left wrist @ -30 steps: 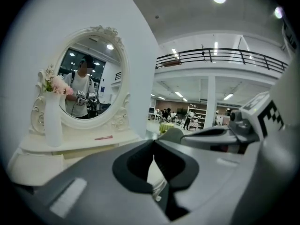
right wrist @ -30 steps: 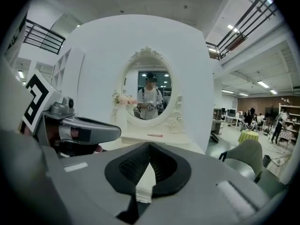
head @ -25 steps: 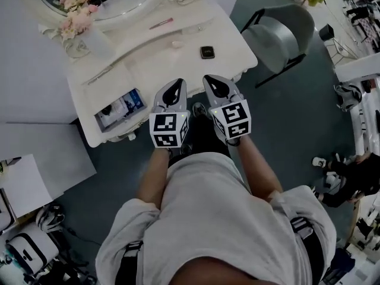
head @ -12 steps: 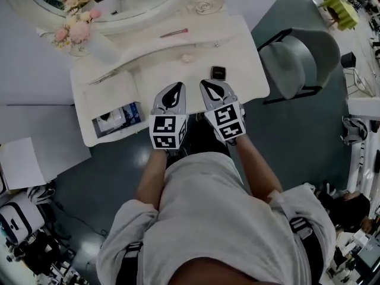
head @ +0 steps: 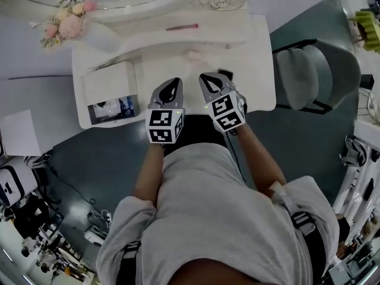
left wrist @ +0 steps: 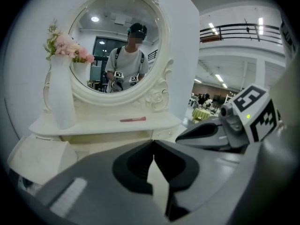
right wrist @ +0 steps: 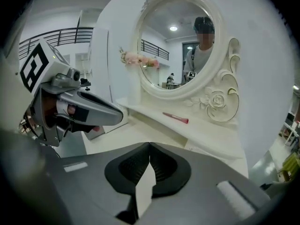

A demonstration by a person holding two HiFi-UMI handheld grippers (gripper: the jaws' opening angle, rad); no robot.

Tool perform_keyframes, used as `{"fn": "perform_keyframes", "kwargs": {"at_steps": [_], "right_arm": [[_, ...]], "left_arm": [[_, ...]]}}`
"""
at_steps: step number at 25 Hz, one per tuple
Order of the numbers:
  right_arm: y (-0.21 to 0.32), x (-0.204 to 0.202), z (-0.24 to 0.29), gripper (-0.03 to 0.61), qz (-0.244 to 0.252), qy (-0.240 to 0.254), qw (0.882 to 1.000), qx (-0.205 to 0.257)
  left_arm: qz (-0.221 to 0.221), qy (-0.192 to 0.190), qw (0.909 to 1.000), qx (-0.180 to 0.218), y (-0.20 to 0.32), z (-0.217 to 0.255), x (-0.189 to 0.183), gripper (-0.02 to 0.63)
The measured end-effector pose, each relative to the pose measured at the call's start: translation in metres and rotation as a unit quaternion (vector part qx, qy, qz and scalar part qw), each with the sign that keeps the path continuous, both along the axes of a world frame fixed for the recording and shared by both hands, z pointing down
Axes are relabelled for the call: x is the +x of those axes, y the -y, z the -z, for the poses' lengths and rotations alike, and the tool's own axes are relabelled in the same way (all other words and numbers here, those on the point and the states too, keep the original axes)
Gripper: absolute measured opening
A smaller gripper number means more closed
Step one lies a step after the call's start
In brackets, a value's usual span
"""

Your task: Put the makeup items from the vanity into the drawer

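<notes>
1. Left gripper point(head: 173, 83): in its own view I read the jaws fully together, tips meeting, nothing between them. It hangs above the near edge of the vanity point(head: 261, 70), pointing forward and down.

2. Right gripper point(head: 207, 76): jaws likewise together and empty. It sits just beside the left gripper, on its right, and the two are roughly parallel. Each gripper shows in the other's view.

3. Makeup items, located from the grippers:
- Pink brush point(head: 182, 27): on the raised shelf under the mirror point(left wrist: 117, 46), well ahead of both grippers and about midway between their lines. It lies flat.
- Small pale pink item point(head: 193, 55): on the tabletop, ahead of both tips and between them. I cannot tell what it is.
- Dark compact point(head: 226, 73): on the tabletop just right of the right gripper's tip, partly covered by that gripper.
- Thin long item point(head: 110, 64): ahead and to the left of the left gripper, lying at a slant.

4. Drawer point(head: 114, 122): open, to the left of the left gripper and level with its body. Some objects already lie inside; I cannot make them out.

5. A vase point(left wrist: 61, 97) of pink flowers stands on the shelf, far ahead-left of the left gripper. A chair point(head: 320, 79) stands well right of the right gripper.
</notes>
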State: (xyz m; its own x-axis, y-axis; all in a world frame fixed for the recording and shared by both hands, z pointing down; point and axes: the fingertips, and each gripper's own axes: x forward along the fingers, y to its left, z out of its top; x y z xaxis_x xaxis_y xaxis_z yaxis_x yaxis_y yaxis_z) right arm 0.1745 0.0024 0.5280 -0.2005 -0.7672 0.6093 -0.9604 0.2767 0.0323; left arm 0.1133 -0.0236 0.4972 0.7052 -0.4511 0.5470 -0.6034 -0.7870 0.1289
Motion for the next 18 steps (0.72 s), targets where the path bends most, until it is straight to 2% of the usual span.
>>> {"fn": "perform_keyframes", "kwargs": {"at_steps": [7, 13, 18], "right_arm": [[0.018, -0.001, -0.015, 0.002, -0.001, -0.01, 1.0, -0.014], [0.035, -0.008, -0.039, 0.002, 0.019, -0.07, 0.997, -0.035], [0.049, -0.005, -0.057, 0.003, 0.03, -0.102, 0.993, -0.055]], "left_arm": [[0.004, 0.012, 0.9997, -0.022, 0.013, -0.023, -0.006, 0.003], [0.008, 0.023, 0.9992, -0.032, 0.028, -0.028, -0.019, 0.003], [0.029, 0.034, 0.9983, -0.038, 0.029, -0.037, -0.035, 0.003]]}}
